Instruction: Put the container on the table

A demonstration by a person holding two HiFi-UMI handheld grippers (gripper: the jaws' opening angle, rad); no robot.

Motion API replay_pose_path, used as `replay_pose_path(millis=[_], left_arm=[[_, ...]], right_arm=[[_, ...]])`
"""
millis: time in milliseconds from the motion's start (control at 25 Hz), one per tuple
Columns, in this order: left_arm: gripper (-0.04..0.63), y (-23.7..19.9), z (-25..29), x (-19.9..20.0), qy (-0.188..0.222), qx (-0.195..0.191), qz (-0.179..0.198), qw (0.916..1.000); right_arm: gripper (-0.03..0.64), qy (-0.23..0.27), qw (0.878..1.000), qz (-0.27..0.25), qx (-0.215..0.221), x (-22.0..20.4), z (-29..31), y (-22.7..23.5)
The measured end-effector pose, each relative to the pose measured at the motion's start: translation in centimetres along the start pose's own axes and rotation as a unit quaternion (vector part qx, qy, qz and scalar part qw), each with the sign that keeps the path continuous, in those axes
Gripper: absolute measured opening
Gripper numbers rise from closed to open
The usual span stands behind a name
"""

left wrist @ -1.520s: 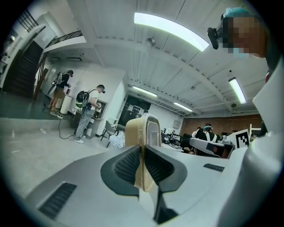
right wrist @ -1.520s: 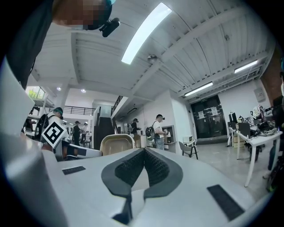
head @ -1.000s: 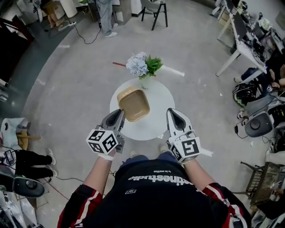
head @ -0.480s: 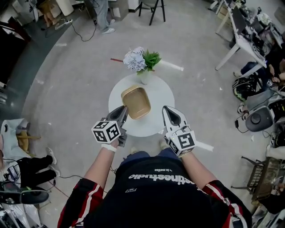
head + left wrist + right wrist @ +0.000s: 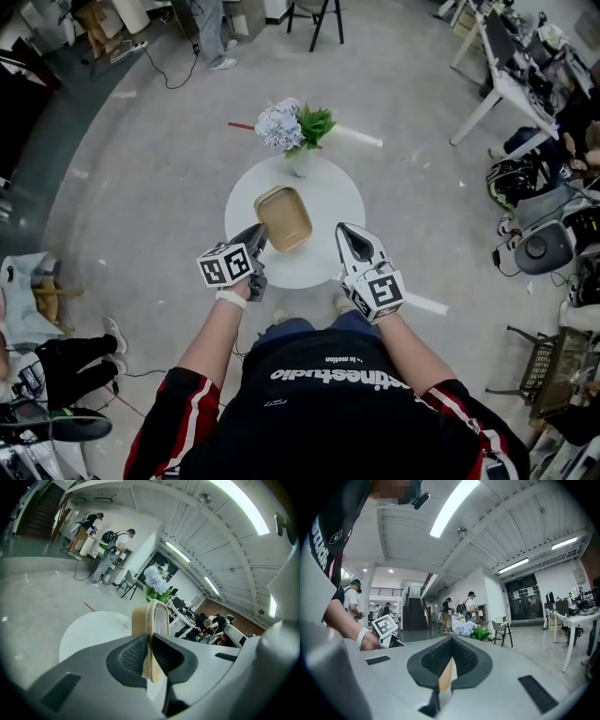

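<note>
Holding the container (image 5: 283,217) by its near rim, with the left gripper (image 5: 258,234) pinched shut on it. Hanging low over the middle of the round table (image 5: 333,187), open side up. Maybe touching already; hard to tell from above.

Has come down since a second ago. Looks smaller in the head view now, with more white table showing round it. Both hands lower too. So nearly there, most likely: just set it down and let go.

Keeping the right gripper (image 5: 345,234) just beside the container, on its right, not touching it. Jaws shut as well, with nothing held.

Farther out, at the table's far edge, flowers (image 5: 292,127).

Only in the head view: the whole container from the top, and where it is over the table. Only in the left gripper view: the grip itself, with the thin rim squeezed between the dark pads (image 5: 133,653). Only in the right gripper view: its own jaws meeting, with a thin tan strip peeking through the slit below them, likely the container beyond. Also there, off to the left, the other gripper's marker cube (image 5: 385,625).
</note>
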State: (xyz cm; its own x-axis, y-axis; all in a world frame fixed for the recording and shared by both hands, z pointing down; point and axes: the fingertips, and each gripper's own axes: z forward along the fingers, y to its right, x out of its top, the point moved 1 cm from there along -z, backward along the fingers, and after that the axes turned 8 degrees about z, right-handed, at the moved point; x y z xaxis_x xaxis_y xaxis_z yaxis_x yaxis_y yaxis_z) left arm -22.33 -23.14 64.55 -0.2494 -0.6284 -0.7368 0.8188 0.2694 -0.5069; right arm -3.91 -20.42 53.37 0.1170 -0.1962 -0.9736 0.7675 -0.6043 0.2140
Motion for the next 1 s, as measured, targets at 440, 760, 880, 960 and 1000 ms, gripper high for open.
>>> replay_pose_path(millis=[440, 760, 880, 960, 1000], left_arm=[[0.049, -4.8, 3.5, -5.3, -0.049, 0.008, -0.094, 0.9944], [0.049, -6.1, 5.7, -8.1, -0.082, 0.01, -0.121, 0.9892], [0.049, -6.2, 6.1, -8.7, -0.094, 0.013, -0.124, 0.9878], [0.049, -6.5, 6.3, -9.1, -0.098, 0.016, -0.132, 0.9863], [0.048, -6.6, 6.5, -9.3, -0.101, 0.017, -0.133, 0.9857]], right_arm=[[0.005, -0.028, 1.0, -0.003, -0.007, -2.3, 0.3, 1.2], [0.005, -0.034, 0.999, -0.008, -0.006, -2.1, 0.2, 1.5], [0.005, -0.036, 0.999, -0.012, -0.004, -1.7, -0.1, 1.4], [0.005, -0.036, 0.999, -0.014, -0.002, -1.6, -0.2, 1.3], [0.005, -0.037, 0.999, -0.015, -0.002, -1.6, -0.3, 1.3]])
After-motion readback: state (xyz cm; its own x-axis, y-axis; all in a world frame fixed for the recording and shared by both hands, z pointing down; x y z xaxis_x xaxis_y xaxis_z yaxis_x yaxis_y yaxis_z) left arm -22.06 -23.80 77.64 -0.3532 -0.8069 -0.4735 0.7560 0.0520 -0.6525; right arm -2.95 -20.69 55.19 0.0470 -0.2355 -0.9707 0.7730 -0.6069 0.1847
